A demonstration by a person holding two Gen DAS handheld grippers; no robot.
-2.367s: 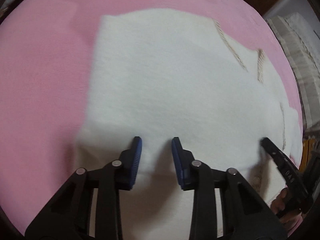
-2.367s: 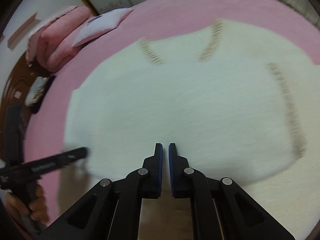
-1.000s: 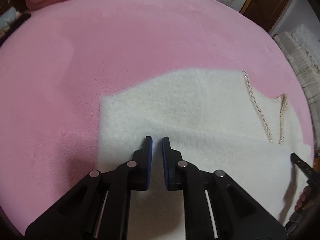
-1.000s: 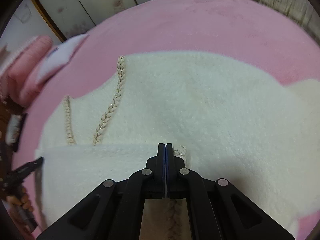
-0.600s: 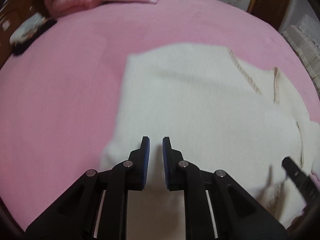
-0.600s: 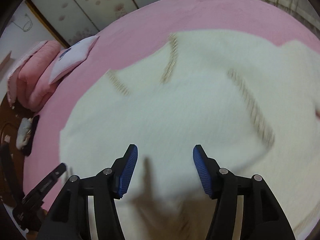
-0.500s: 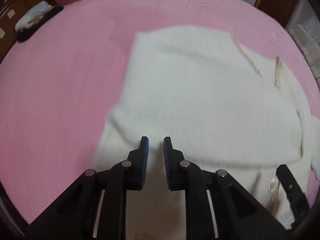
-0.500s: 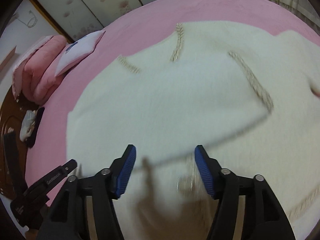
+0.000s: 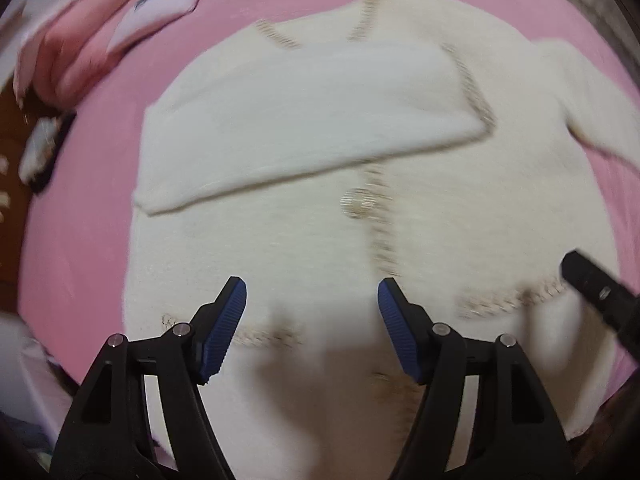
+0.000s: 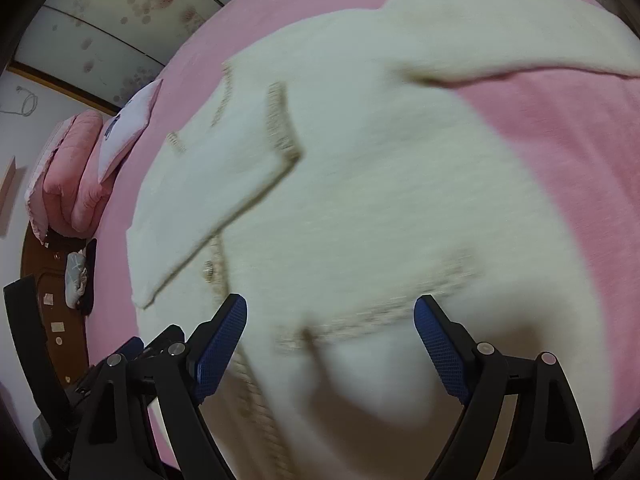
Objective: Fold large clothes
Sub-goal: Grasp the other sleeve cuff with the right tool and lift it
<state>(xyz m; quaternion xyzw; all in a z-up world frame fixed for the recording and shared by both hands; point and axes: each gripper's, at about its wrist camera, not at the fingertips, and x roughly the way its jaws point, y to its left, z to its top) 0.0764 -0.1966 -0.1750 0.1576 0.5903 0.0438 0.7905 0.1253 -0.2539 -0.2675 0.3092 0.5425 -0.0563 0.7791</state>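
A cream fluffy cardigan (image 9: 360,216) with beige braided trim lies flat on the pink bed. One sleeve (image 9: 304,120) is folded across its chest. The other sleeve (image 10: 500,40) stretches out to the far right in the right wrist view. My left gripper (image 9: 312,320) is open and empty above the cardigan's hem. My right gripper (image 10: 330,336) is open and empty above the cardigan (image 10: 360,200) near its hem trim. The right gripper's tip also shows in the left wrist view (image 9: 592,284).
The pink bed cover (image 9: 80,216) surrounds the cardigan. A pink quilt (image 10: 68,168) and a white pillow (image 10: 128,124) lie at the head of the bed. A dark wooden headboard (image 10: 48,304) with small items stands on the left.
The left gripper has opened and let go of the sleeve, which now lies folded across the chest. Both grippers have pulled back toward the hem. The right gripper has stayed open.
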